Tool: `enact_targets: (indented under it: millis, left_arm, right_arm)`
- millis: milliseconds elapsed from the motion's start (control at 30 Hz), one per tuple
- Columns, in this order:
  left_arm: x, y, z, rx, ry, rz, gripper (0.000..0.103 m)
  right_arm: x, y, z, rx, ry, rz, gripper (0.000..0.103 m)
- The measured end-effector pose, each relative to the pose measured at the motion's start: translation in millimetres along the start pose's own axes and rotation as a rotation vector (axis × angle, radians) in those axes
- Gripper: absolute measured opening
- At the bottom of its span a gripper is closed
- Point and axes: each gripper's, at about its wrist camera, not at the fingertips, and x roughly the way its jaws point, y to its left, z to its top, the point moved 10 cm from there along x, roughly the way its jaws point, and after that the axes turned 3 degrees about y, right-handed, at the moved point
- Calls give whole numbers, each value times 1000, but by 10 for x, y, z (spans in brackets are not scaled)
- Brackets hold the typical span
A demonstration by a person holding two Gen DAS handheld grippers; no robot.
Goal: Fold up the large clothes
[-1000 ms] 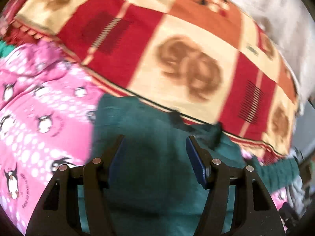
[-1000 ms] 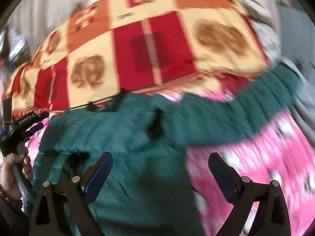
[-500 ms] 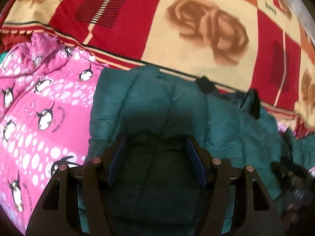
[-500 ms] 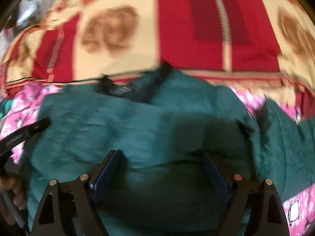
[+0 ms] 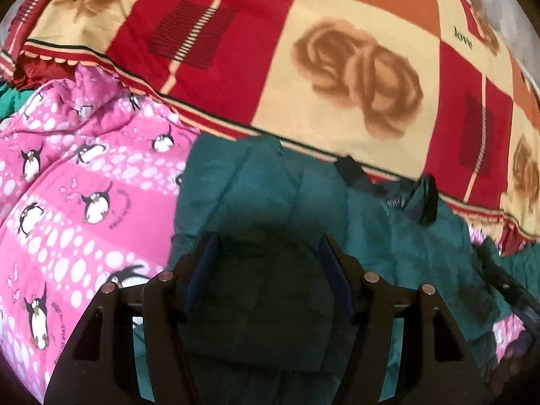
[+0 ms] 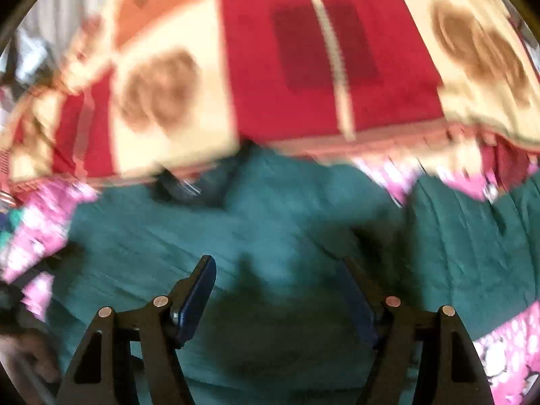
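Black gripper (image 5: 266,253) frame, blue pads (image 5: 202,263), silver screws.

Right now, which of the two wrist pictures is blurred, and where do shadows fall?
Right wrist view: motion blur smears the rose-patterned blanket and green jacket. Left wrist view: mostly sharp, "love" readable; the left gripper casts a dark shadow on the jacket. Both bulge toward the edges, fisheye.

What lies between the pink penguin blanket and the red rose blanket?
In the left wrist view, the green jacket lies between the penguin blanket and the rose blanket.
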Motion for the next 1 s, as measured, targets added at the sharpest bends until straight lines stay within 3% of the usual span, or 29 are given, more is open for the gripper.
enact_targets:
  millis: [100,167,233,300,433,533,633,767,933,1000]
  left_arm:
    - [136,50,-86,-23,60,5,62]
    - [214,62,-152,-30,94,3,63]
    - [227,23,-156,-13,96,2,71]
    - [276,-66,-190,28,111,-3,81]
    - [253,-114,-200,49,103,16,81]
    - [105,-85,-164,-13,71,-27,81]
    - [-94,-154,-165,-22,33,-58,81]
    - [-318,-442,-323,30,35,-145,81]
    - [-348,-881,-560,130,92,-219,81]
    - [-327,-981,-594,160,95,-213,81]
  right_arm:
    - [19,524,7,-91,20,60,72]
    - [238,758,-146,-188,95,35,72]
    - [444,767,-348,-237,176,-12,76]
    - [533,682,-437,-202,195,29,80]
    - [550,651,-439,-165,211,69,84]
    - [341,622,-332,-197,146,69,80]
    - [-144,397,-54,-240,-44,-42,80]
    - [-771,-525,124,-93,-189,-178,80]
    - [-1597,-2188,134,216,-322,-369,80]
    - [-1932,-2806,95,341,-367,-390,80]
